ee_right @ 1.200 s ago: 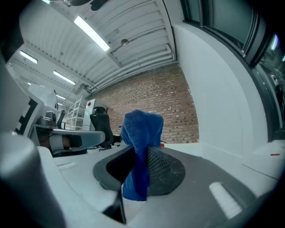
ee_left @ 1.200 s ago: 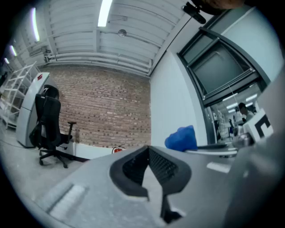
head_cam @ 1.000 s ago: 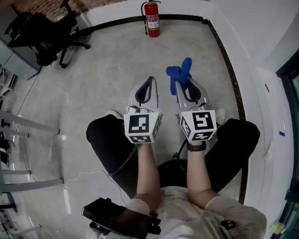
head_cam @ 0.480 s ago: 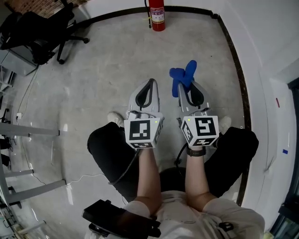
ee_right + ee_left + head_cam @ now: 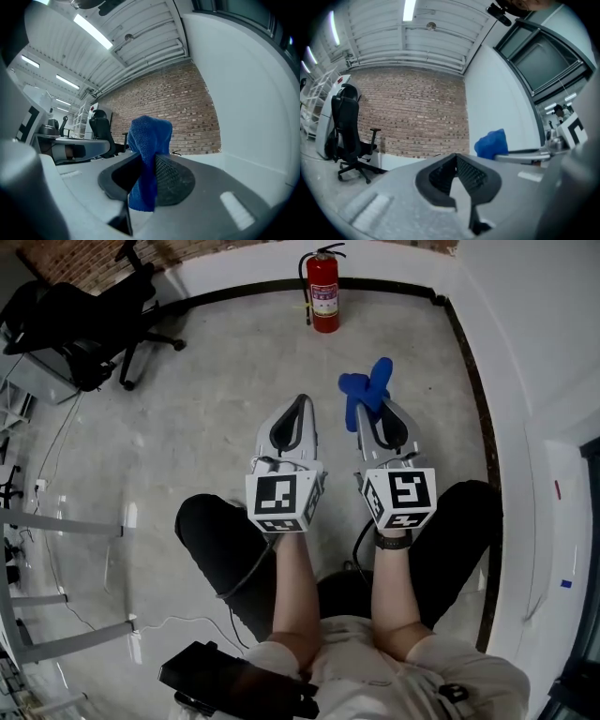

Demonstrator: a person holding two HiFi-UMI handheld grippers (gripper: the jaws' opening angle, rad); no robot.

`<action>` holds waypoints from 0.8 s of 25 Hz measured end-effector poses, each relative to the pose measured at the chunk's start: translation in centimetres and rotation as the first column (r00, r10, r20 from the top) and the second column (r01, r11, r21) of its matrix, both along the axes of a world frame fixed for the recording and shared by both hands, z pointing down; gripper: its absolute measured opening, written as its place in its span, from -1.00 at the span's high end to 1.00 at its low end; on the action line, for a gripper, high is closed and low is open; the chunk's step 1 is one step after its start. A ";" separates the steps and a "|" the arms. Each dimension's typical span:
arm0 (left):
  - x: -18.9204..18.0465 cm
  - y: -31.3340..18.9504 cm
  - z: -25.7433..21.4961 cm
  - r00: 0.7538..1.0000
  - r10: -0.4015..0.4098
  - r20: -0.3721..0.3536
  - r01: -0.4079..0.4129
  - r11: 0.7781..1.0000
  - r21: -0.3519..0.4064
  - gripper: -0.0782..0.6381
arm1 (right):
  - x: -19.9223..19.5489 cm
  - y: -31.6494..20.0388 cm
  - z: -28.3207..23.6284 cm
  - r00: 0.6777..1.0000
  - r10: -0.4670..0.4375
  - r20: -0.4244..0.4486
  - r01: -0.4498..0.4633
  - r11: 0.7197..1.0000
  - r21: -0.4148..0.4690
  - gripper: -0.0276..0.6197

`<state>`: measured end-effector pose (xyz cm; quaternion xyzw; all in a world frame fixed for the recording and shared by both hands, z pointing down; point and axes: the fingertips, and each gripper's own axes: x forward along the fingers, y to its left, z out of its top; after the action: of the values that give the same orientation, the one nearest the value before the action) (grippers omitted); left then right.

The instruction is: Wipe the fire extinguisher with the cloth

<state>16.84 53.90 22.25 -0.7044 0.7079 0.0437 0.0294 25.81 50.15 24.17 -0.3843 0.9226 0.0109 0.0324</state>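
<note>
A red fire extinguisher [image 5: 323, 292] stands upright on the floor against the far wall, well ahead of both grippers. My right gripper [image 5: 374, 412] is shut on a blue cloth [image 5: 366, 390], which sticks out past the jaw tips; in the right gripper view the blue cloth [image 5: 147, 159] hangs pinched between the jaws. My left gripper [image 5: 302, 405] is shut with nothing in it, held level beside the right one. In the left gripper view the left gripper [image 5: 457, 174] points at the brick wall, and the blue cloth [image 5: 491, 143] shows at the right. The extinguisher is in neither gripper view.
A black office chair [image 5: 89, 320] stands at the far left near a grey desk. White walls with a dark skirting [image 5: 473, 409] close the corner on the right. Metal rack legs [image 5: 56, 521] and a white cable lie on the floor at the left. My knees are below the grippers.
The view has shifted so the extinguisher sits lower and fuller in the picture than half a second ago. Both grippers keep their pose, the cloth still held.
</note>
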 end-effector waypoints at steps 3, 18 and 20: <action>-1.0 -2.6 -0.5 1.000 0.007 0.009 -0.007 1.000 0.005 0.79 | -1.3 -3.0 -0.7 1.000 -0.007 0.003 0.007 1.000 0.006 0.66; -8.1 -13.5 -2.5 0.999 -0.008 0.044 0.006 1.000 0.031 0.79 | -9.2 -14.2 -1.5 0.998 -0.056 0.026 0.056 0.998 -0.017 0.66; -8.8 -15.8 -0.6 1.000 0.012 0.014 -0.012 1.000 -0.002 0.79 | -10.6 -15.8 1.0 0.998 -0.065 0.010 0.066 0.996 -0.054 0.66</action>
<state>8.03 38.07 21.62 -0.7088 0.7036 0.0383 0.0333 15.23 34.38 25.19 -0.3546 0.9345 -0.0170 0.0260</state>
